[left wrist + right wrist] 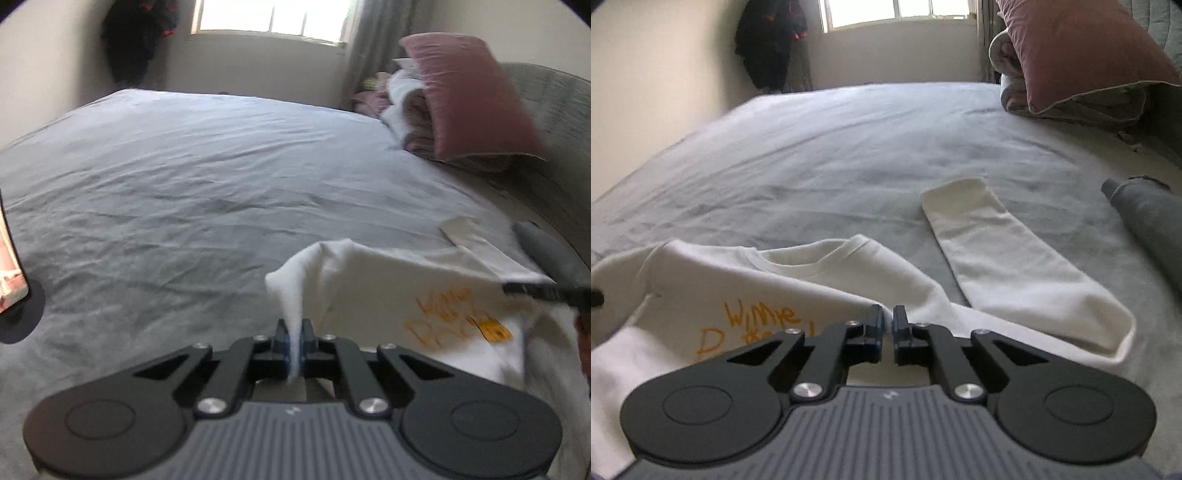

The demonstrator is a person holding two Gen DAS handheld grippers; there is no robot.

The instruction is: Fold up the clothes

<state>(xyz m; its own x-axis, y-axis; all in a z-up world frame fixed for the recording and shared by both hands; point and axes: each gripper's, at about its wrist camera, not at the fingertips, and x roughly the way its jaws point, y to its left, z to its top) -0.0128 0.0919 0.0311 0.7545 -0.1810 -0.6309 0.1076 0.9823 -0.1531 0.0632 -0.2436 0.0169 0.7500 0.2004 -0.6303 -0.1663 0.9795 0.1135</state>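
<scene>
A white sweatshirt (820, 284) with orange handwriting (761, 317) lies on the grey bed sheet (849, 155), neck hole facing away. One long sleeve (1008, 258) stretches out flat to the right. My left gripper (294, 343) is shut on a pinched ridge of the sweatshirt (388, 288), which rises in a fold above the sheet. My right gripper (888, 325) is shut, with a thin fold of the white cloth between its fingertips near the shoulder. In the left wrist view, the dark tip of the right gripper (524, 288) shows at the shirt's far edge.
A pink pillow (1082, 55) and rolled blankets (413, 118) sit at the head of the bed, on the right. A grey garment (1152, 221) lies beside the sleeve. Dark clothes (768, 40) hang by the window. A dark-based object (18, 302) stands at the left edge.
</scene>
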